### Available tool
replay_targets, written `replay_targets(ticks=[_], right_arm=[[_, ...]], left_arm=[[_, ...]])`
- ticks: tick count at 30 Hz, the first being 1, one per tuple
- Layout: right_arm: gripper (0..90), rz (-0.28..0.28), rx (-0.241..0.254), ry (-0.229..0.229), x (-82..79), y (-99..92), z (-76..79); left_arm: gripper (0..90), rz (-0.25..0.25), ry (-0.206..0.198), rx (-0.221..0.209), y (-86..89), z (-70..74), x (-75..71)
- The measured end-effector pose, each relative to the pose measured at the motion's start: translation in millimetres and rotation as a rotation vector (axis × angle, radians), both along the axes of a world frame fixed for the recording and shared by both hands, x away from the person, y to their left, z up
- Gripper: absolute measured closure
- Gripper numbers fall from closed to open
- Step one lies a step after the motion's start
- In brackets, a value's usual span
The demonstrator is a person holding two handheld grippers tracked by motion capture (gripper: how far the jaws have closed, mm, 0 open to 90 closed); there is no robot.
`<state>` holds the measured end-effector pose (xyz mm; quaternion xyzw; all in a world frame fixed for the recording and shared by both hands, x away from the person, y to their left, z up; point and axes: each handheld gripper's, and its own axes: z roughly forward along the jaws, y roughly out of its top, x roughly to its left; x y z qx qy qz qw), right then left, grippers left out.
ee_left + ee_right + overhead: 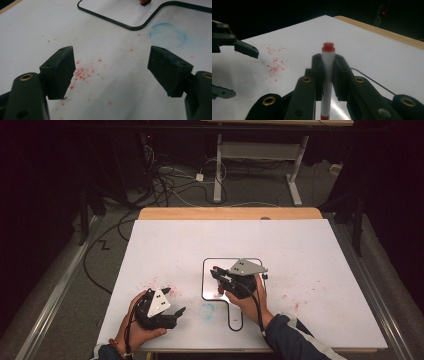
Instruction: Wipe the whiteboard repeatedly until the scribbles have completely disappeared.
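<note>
My right gripper (216,273) (328,65) is shut on a white marker (328,53) with a red end, which stands upright between the jaws. Its red end (215,268) sits just inside the left side of a black outline (202,281) drawn on the white board, and it also shows at the top of the left gripper view as a red bit (144,2). My left gripper (177,301) (111,71) is open and holds nothing. It hovers low over red specks (82,72) near the board's front left. In the right gripper view the left gripper (234,71) shows at the left.
The white board (300,245) covers a wooden table (230,213). A blue smudged ring (207,310) (168,35) lies between the grippers, beside the outline's handle-shaped part (236,320). More red specks (300,302) lie to the right. Cables (165,185) and desk legs (218,170) stand beyond the table.
</note>
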<state>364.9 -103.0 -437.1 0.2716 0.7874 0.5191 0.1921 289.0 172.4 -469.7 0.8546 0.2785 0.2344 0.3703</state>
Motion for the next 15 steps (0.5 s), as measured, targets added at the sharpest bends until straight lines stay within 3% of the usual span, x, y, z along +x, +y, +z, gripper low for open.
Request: replay_targets(ticks=[3, 6, 8, 11, 15], right_arm=[[81.4, -0.009, -0.024, -0.019, -0.3, 2.2, 0.2], [81.4, -0.067, -0.047, -0.042, 5.2, -1.7, 0.8], [81.5, -0.085, -0.035, -0.038, 7.9, -3.9, 0.3], [81.4, -0.069, -0.036, -0.047, 5.5, 2.8, -0.7], [81.5, -0.018, 0.004, -0.022, -0.3, 17.9, -2.5]], left_arm=[[21.3, 0.001, -0.002, -0.001, 0.7, 0.4, -0.6], [21.4, 0.002, -0.002, -0.001, 1.2, 0.4, -0.6], [21.4, 0.002, -0.002, -0.001, 1.0, 0.4, -0.6], [21.3, 0.000, -0.011, 0.004, 0.7, 0.6, 0.3], [21.3, -0.002, -0.013, 0.001, 0.6, 1.3, -0.1]])
